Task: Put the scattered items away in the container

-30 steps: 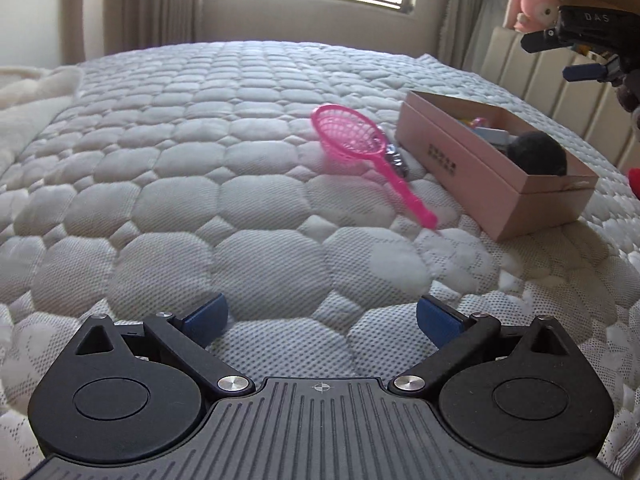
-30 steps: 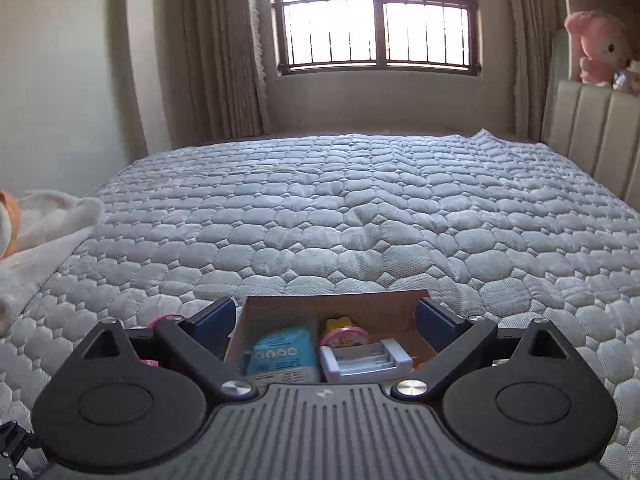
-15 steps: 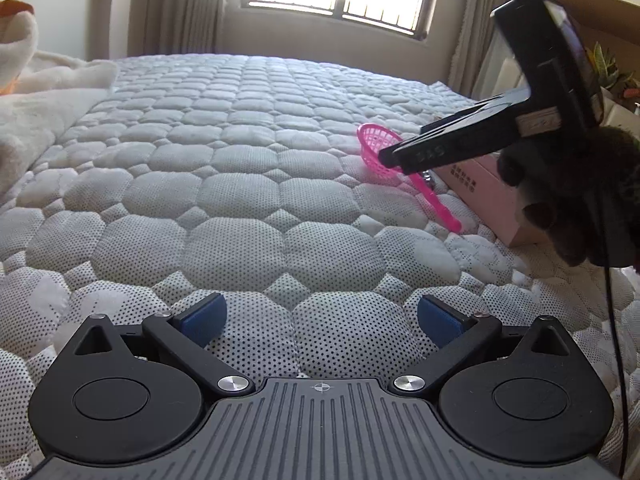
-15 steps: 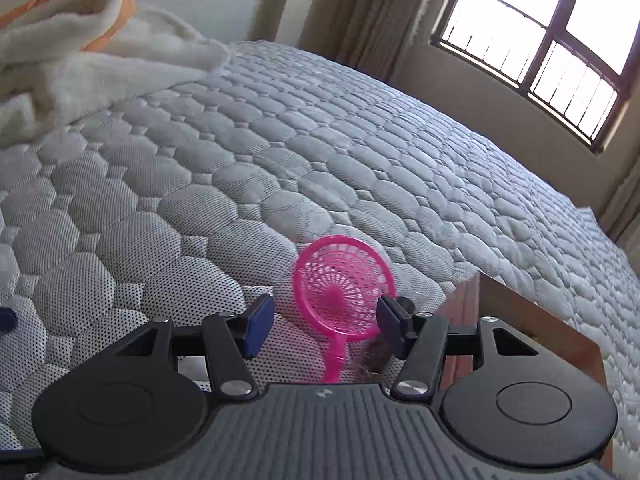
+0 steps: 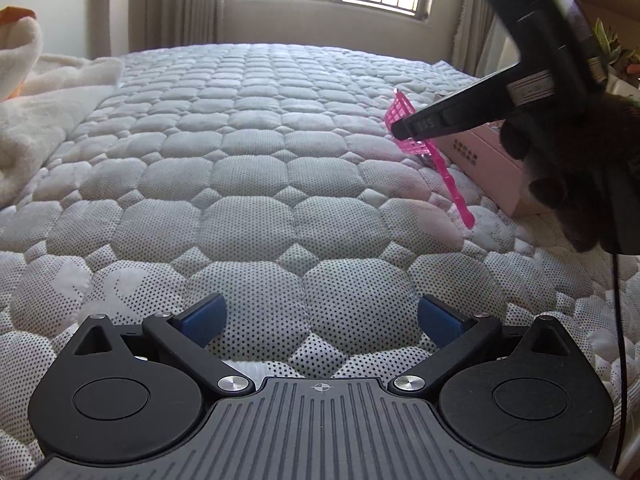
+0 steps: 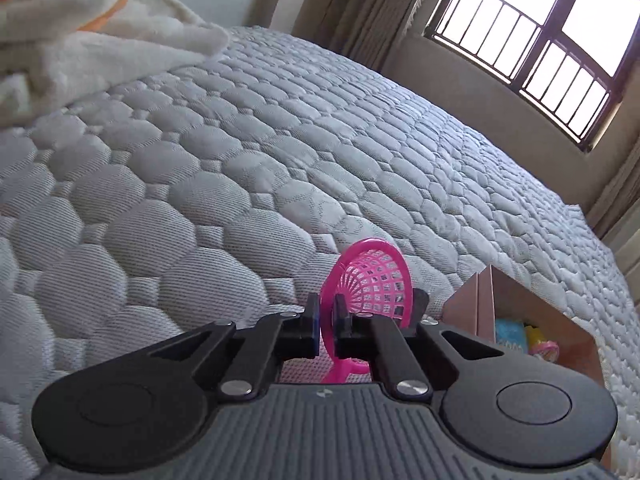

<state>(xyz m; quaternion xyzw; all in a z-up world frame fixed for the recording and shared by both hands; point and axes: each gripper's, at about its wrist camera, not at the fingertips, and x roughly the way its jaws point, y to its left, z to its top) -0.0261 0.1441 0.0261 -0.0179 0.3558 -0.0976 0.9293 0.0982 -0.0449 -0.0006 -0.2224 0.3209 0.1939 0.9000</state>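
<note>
Left wrist view: the left tool (image 5: 320, 314) hangs wide open and empty over the bed (image 5: 256, 184), well apart from the pink net (image 5: 430, 152), which is tilted up off the quilt, handle trailing down toward the camera, beside the pink box (image 5: 486, 156). Half a second ago the net lay flat. Right wrist view: the right tool (image 6: 328, 320) has closed on the net (image 6: 374, 286) at its rim near the handle, hoop standing upright; earlier its fingers were spread around it. The box (image 6: 516, 312) sits just to the right, so a short carry that way likely follows.
</note>
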